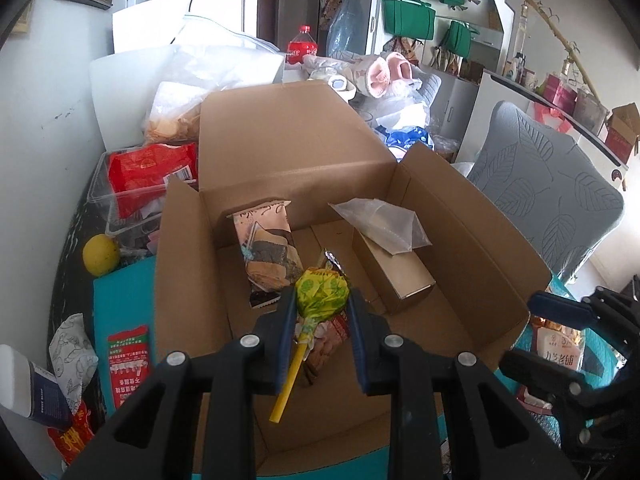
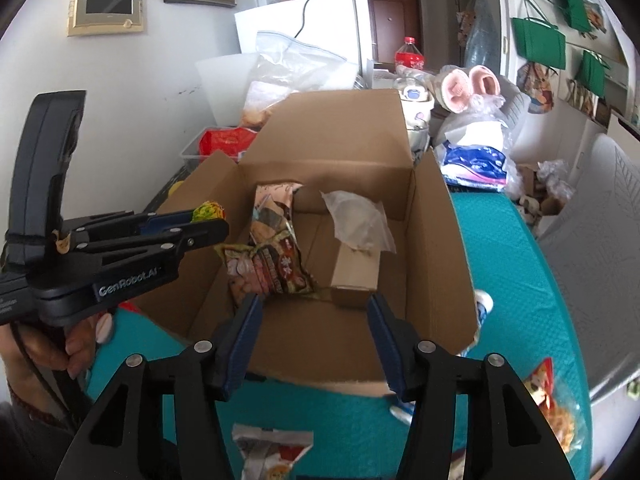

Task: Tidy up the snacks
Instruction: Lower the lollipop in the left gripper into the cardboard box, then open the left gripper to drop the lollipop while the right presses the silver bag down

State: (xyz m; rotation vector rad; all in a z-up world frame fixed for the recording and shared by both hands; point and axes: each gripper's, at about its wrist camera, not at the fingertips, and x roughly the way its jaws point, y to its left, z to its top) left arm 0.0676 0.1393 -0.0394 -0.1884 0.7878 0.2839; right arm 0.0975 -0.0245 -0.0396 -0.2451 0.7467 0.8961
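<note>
My left gripper (image 1: pixel 320 300) is shut on a lollipop (image 1: pixel 322 290) with a yellow-green wrapper and yellow stick, held above the open cardboard box (image 1: pixel 472 240). In the right wrist view the left gripper (image 2: pixel 216 220) reaches over the box's left wall (image 2: pixel 208 208) with the lollipop (image 2: pixel 208 211) at its tip. Inside the box lie a biscuit packet (image 1: pixel 266 252), a flat snack packet (image 2: pixel 268 272), a small brown carton (image 1: pixel 396 276) and a clear plastic bag (image 1: pixel 384 220). My right gripper (image 2: pixel 314 312) is open and empty above the box's near edge.
The box stands on a teal mat (image 2: pixel 520 280). Loose snack packets lie on it: a red one (image 1: pixel 128 364), one at the near edge (image 2: pixel 272 452), one at the right (image 2: pixel 552 400). A clear bin with red packets (image 1: pixel 148 176), a yellow fruit (image 1: pixel 100 256) and clutter stand behind.
</note>
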